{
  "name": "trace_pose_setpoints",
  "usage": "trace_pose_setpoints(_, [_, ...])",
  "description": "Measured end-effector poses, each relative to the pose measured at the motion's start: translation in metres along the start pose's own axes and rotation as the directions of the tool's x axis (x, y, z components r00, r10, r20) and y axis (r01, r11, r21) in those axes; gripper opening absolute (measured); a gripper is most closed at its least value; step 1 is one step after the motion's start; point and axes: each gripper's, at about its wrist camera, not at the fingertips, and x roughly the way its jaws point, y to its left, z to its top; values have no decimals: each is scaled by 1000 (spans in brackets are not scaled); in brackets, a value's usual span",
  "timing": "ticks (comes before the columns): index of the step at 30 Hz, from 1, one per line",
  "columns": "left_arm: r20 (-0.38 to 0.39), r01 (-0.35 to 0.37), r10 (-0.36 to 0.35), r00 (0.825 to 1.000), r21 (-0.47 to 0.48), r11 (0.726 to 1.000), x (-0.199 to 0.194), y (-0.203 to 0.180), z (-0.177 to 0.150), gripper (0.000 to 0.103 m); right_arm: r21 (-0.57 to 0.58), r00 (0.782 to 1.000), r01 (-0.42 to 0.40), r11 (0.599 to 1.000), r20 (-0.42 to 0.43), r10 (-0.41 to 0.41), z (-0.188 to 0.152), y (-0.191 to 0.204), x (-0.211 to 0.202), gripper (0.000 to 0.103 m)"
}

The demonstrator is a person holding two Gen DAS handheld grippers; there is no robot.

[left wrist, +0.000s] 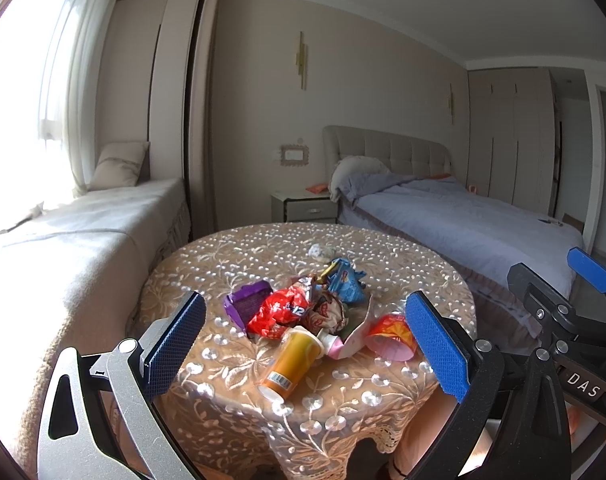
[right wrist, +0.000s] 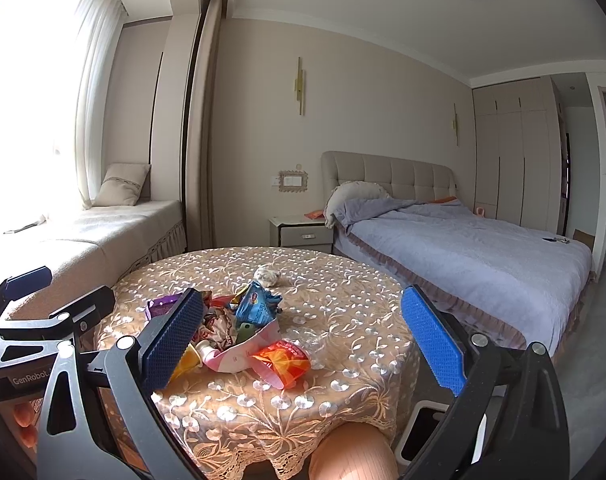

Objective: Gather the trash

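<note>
The trash lies heaped at the middle of the round table (left wrist: 383,264), an orange bottle (left wrist: 293,360) on its side nearest; I would take that first, gripping across its middle. Both the left gripper (left wrist: 307,346) and the right gripper (right wrist: 303,344) hover with fingers spread wide, empty; approach low, so the wrappers (left wrist: 281,312) stay put.

Left gripper (left wrist: 303,344): jaws spread wide, blue pads facing inward, nothing held. Right gripper (right wrist: 303,344): jaws likewise wide apart, empty, level beside left gripper, both pointing forward.
</note>
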Motion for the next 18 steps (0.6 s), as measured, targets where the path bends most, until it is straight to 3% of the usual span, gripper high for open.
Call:
trace_pose_setpoints(8, [-59, -42, 43, 997, 17, 999, 30, 1, -10, 98, -16, 998, -59, 998, -34, 58, -10, 6, 22, 98])
trace_pose_setpoints(14, [-169, 16, -18, 985, -16, 1000, 72, 14, -32, 98, -85, 994, -60, 995, -99, 52, -30, 16, 58, 98])
trace_pose_setpoints(18, [-233, -45, 47, 971, 14, 999, 100, 18, -51, 98, -83, 982, -74, 994, -179, 58, -48, 13, 91, 99])
